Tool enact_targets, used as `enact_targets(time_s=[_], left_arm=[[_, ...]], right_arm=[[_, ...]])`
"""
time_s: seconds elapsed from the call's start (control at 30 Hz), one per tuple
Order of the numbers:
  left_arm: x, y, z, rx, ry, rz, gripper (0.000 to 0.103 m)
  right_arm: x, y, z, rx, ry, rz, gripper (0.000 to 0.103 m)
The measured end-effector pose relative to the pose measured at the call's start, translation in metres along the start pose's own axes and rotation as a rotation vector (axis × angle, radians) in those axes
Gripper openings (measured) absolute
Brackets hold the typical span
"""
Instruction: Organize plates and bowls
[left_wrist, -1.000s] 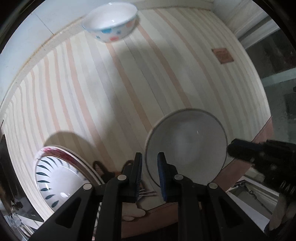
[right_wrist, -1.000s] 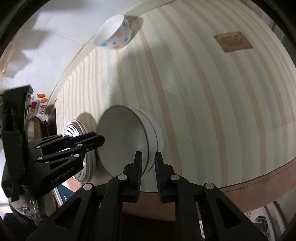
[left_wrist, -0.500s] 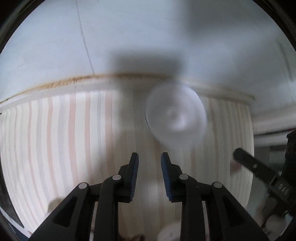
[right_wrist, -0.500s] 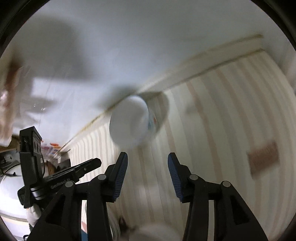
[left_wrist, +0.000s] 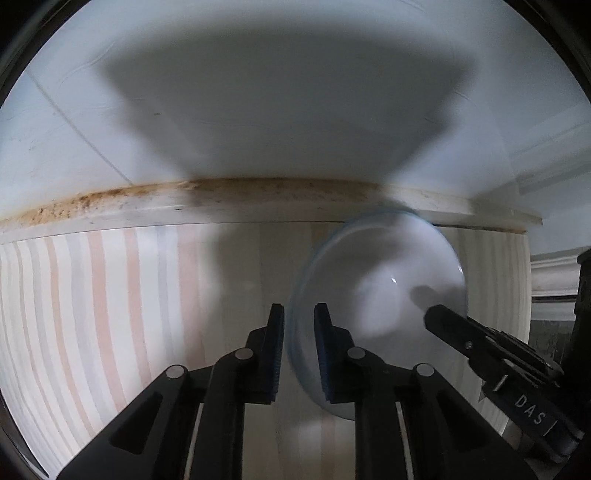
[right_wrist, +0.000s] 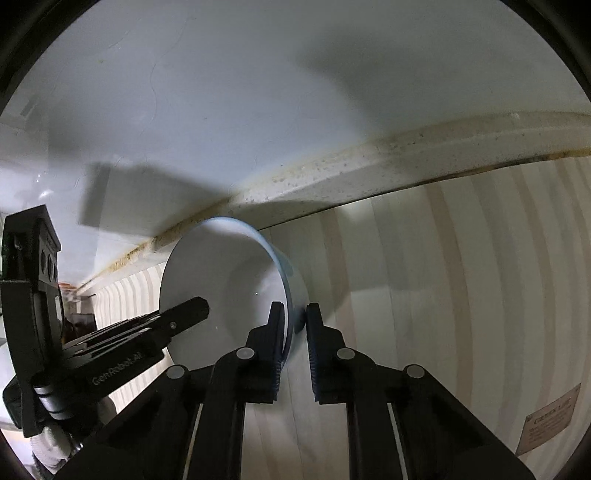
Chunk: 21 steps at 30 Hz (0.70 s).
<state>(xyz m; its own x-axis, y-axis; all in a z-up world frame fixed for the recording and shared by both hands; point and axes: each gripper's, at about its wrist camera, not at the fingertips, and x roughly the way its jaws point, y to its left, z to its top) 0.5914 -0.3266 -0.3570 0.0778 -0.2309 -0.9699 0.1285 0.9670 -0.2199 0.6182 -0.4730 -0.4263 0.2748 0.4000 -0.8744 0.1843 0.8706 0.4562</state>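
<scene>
1. Across the lower part of both wrist views ran the pale cloth with faint pink and grey stripes (left_wrist: 110, 295), covering the table up to a stained, speckled off-white ledge (left_wrist: 221, 206) at the foot of the smooth white wall (left_wrist: 295, 92), where broad dark shadows fell.
2. Near that ledge, on the striped cloth, sat the round white ceramic bowl with a thin pale-blue rim (right_wrist: 221, 280); it looked glossy and plain inside, with a small glint of light, and it was blurred in the left wrist view (left_wrist: 376, 291).
3. The black left gripper with blue ribbed pads (left_wrist: 298, 332) had its two fingers on either side of the bowl's near-left rim: one finger stood outside the wall and the other inside, over the bowl's hollow. Its jaws were clenched on that rim.
4. The black right gripper (right_wrist: 294, 325) straddled the opposite side of the same bowl, its left finger inside the bowl and its right finger against the outer wall. Its jaws were likewise clamped on the rim, so the bowl was grasped from two sides at once.
5. Both grippers pointed steeply down at the cloth; each showed in the other's view as a dark finger reaching into the bowl from the side.
6. At the lower right of the right wrist view lay a small brown rectangular label (right_wrist: 550, 421) sewn on the cloth, its print too small to read.
</scene>
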Motion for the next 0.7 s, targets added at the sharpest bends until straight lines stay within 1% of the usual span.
enact_targets(time_s=[0.07, 0.17, 0.3, 0.43, 0.57, 0.6, 0.7], left_arm=[[0.001, -0.007, 0.002, 0.015, -0.009, 0.023, 0.014], [-0.004, -0.011, -0.003, 0.019, -0.015, 0.024, 0.014], [-0.021, -0.011, -0.014, 0.035, -0.032, 0.021, 0.014], [-0.048, -0.011, -0.035, 0.060, -0.052, 0.006, 0.014], [-0.073, -0.018, -0.053, 0.091, -0.070, -0.006, 0.014], [-0.081, -0.020, -0.062, 0.101, -0.076, -0.011, 0.014], [-0.102, -0.029, -0.085, 0.128, -0.092, -0.019, 0.014]], right_arm=[[-0.002, 0.004, -0.003, -0.011, 0.001, -0.011, 0.013], [-0.004, 0.005, -0.005, -0.015, 0.002, -0.018, 0.013], [-0.016, 0.009, -0.016, -0.020, -0.014, -0.011, 0.013], [-0.035, 0.015, -0.028, -0.030, -0.034, -0.010, 0.013], [-0.065, 0.021, -0.052, -0.039, -0.066, -0.010, 0.013], [-0.076, 0.019, -0.061, -0.042, -0.074, -0.010, 0.013], [-0.095, 0.030, -0.088, -0.045, -0.092, -0.012, 0.013]])
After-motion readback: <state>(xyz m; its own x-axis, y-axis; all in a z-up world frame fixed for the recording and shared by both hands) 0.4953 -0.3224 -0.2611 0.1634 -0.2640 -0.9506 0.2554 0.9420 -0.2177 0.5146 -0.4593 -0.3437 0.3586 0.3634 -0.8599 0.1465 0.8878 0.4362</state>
